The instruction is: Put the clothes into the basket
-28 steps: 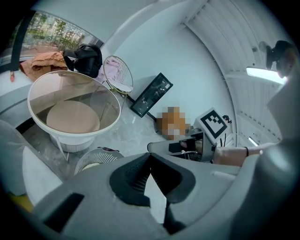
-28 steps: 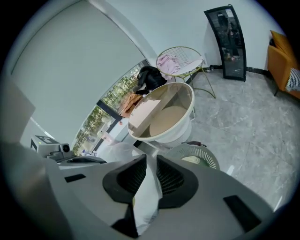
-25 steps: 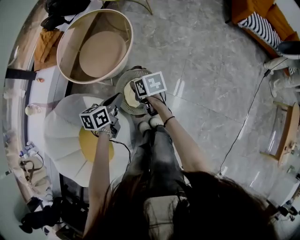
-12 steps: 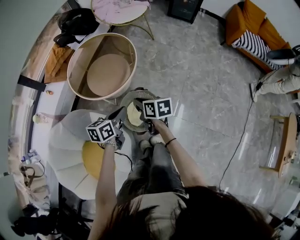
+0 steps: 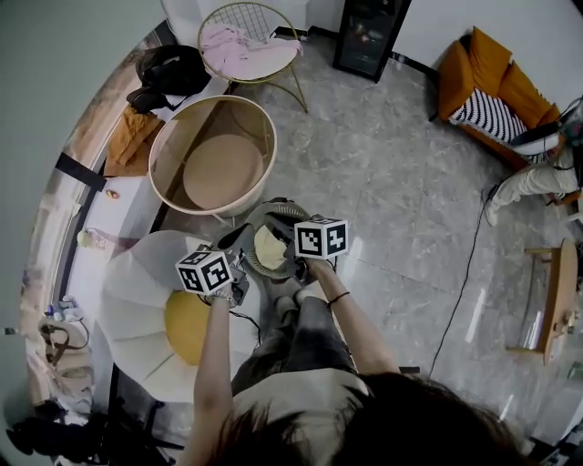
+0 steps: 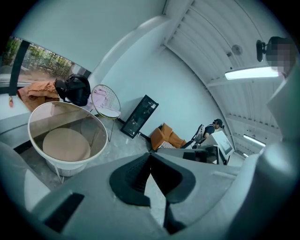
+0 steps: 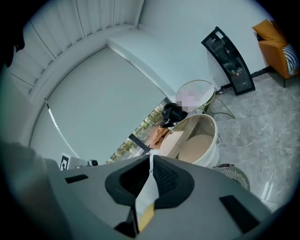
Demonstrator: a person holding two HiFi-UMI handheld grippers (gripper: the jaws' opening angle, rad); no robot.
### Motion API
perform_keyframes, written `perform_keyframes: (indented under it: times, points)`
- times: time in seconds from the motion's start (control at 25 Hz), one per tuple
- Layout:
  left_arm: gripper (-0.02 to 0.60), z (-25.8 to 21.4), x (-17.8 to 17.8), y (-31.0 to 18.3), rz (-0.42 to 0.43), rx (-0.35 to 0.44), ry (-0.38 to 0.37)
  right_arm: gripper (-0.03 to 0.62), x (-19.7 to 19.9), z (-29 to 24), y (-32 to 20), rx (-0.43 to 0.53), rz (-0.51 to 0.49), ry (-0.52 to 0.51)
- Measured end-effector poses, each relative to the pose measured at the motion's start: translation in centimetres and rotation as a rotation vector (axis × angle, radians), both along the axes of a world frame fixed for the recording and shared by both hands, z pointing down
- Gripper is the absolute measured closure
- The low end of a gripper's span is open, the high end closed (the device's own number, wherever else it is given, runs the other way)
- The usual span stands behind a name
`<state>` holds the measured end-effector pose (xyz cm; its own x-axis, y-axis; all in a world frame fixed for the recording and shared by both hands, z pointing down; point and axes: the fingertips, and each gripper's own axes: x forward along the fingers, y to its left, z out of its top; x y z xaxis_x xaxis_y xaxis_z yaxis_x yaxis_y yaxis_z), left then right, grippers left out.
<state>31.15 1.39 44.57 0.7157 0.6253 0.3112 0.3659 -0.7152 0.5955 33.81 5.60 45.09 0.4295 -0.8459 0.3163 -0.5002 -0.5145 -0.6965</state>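
Cloth [image 7: 146, 190]: how much of it shows?

— Little. In the right gripper view only a thin pale strip with a yellowish edge runs between the pads. The rest is cut off behind the gripper's own body. From the head view a cream patch lies over the small woven basket [image 7: 236, 176], half covered by jaws and a marker cube. Whether it touches the basket I can't tell.

And the grippers?

— The right gripper [image 7: 150, 159] has just been closing, and its pads pinch that strip. The left gripper [image 6: 150, 157] has its tips together. The pale wedge lower between its pads could be floor or cloth; I can't tell which. From the head view the two point in at the cloth from either side.

What lies around them?

— A large round tub [image 5: 173, 159] stands just beyond the small basket. A white petal chair [image 5: 127, 291] with a yellow cushion [image 5: 187, 323] sits at the person's left. The floor [image 5: 392, 173] is grey marble. Farther off are a wire chair [image 5: 241, 18] bearing a pink garment [image 5: 237, 45], a black bag [image 5: 173, 65] and an orange garment [image 5: 132, 136] near the window. A black cabinet [image 5: 364, 32] stands at the wall, and an orange sofa [image 5: 492, 68] holds a striped cushion [image 5: 487, 114].
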Motion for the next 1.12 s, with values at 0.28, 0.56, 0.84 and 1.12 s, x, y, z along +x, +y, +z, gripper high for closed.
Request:
perform_keyframes:
  times: [0.28,0.56,0.84,1.12]
  points:
    - [0.571,-2.0,-0.7,-0.4,-0.014,-0.026,0.047,0.582,-1.0,-2.5,-0.4,0.028,-0.015,0.047]
    - [0.571,-4.4,-0.8,0.2,-0.006,-0.032,0.110,0.585,-1.8,-4.8,-0.2,0.059,-0.035,0.116]
    - [0.571,-5.6,-1.2,0.4,0.001,-0.005,0.160,0.585,-2.0,-6.2,-0.3,0.073,-0.035,0.168]
    - [0.571,-6.1,-1.3,0.5,-0.014,-0.008,0.172,0.585,-2.0,-6.9,-0.1,0.075,-0.034,0.188]
